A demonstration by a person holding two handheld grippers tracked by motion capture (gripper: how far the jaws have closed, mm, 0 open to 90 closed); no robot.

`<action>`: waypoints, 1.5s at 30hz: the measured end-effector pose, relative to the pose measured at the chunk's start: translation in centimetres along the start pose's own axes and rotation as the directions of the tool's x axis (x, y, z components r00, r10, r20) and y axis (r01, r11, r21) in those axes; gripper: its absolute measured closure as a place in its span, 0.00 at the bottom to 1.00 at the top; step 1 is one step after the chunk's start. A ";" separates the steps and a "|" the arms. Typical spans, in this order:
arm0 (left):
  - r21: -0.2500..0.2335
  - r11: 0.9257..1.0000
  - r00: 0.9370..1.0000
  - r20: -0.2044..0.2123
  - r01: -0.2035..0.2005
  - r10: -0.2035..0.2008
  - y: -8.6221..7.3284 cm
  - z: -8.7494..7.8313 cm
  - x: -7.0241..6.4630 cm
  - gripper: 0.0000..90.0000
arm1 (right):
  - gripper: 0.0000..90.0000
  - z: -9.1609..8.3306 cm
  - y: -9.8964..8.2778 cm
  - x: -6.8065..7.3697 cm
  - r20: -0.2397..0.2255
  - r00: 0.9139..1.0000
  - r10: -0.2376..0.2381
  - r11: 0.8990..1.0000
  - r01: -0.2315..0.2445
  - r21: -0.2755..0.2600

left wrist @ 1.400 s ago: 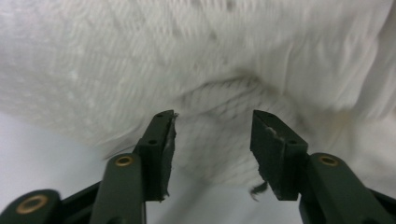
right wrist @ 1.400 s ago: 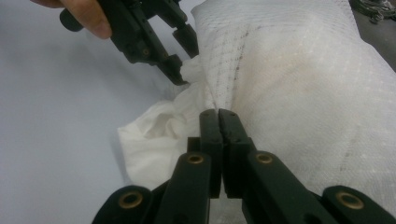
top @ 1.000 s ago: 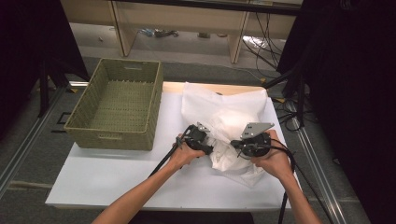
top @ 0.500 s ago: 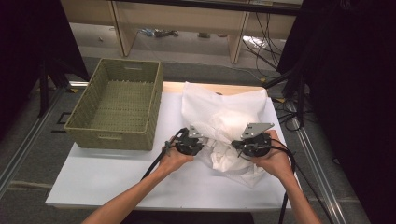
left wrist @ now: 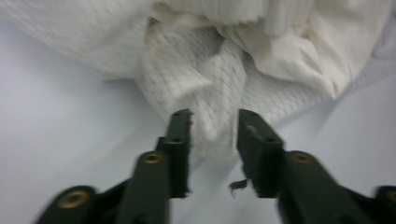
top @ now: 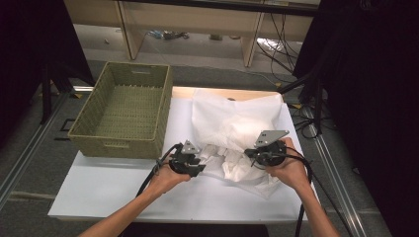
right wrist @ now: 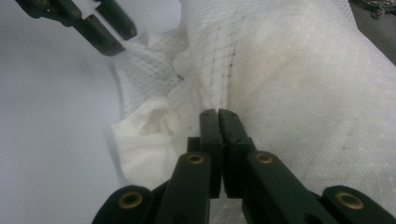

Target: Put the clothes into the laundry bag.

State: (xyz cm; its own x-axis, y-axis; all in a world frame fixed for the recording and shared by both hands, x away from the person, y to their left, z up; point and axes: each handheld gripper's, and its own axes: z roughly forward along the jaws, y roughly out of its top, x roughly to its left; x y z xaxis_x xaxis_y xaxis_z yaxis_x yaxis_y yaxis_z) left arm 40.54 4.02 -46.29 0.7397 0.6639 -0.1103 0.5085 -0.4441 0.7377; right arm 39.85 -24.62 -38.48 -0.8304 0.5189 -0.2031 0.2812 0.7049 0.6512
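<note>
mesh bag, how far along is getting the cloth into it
Done: the cloth is partly inside the mesh bag. In hand: the right tongs are shut on the mesh, and the left tongs have just been opening around a fold. Left: tucking in the rest; the basket holds nothing.

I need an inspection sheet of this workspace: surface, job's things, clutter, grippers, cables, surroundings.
Surface: white table, bare at the front.
Job's things: white mesh bag with crumpled white cloth in it; empty woven basket at its left.
Clutter: nothing seen.
Grippers: left gripper jaws just opened, a mesh fold between them; right gripper shut on the mesh bag.
Cables: one black cable trails from each gripper.
Surroundings: wooden shelving, floor cables.
</note>
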 end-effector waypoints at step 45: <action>0.004 0.991 0.991 0.024 -0.131 0.131 -3.0 -3.6 -0.6 0.97 | 1.00 6.8 1.7 -4.5 0.189 0.982 -0.011 0.994 -0.009 0.106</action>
State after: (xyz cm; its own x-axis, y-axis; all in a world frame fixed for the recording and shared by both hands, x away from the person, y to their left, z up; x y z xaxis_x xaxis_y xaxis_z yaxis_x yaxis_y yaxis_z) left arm 37.00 7.14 -46.07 0.8102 0.5854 -0.0281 0.4084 -0.5296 0.7434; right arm 47.33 -22.42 -41.43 -0.7277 0.5928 -0.3450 0.3377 0.7474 0.5721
